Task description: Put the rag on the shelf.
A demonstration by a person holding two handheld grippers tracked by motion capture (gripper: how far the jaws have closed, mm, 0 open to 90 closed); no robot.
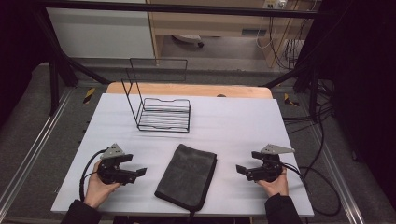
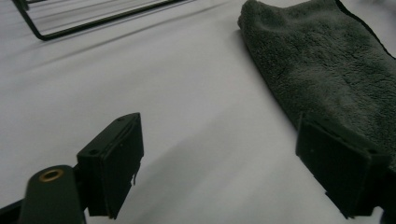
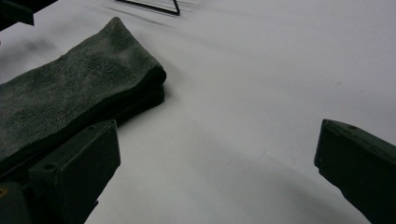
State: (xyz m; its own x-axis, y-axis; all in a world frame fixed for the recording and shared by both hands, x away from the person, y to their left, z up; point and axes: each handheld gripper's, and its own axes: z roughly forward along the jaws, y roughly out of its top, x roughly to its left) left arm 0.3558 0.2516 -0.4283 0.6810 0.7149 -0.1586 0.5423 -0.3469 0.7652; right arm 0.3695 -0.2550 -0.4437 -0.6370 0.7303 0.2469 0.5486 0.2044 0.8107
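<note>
Left gripper (image 1: 138, 173) jaws wide apart, nothing between them, clear of the folded grey towel (image 1: 187, 176) just beside it. Right gripper (image 1: 241, 169) same: jaws spread, empty. Towel lies flat on the white table (image 1: 233, 121) between both, wire rack (image 1: 163, 114) behind

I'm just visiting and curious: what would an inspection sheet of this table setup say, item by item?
Surface: white table top, wooden edge at the far side.
Job's things: folded dark grey towel flat near the front; black wire rack farther back, nothing in it.
Clutter: nothing seen.
Grippers: left gripper and right gripper flank the towel, jaws open, holding nothing, pointing inward.
Cables: a black cable trails from the left gripper; more lie right of the table.
Surroundings: black frame bars, grey floor, wooden furniture behind.
</note>
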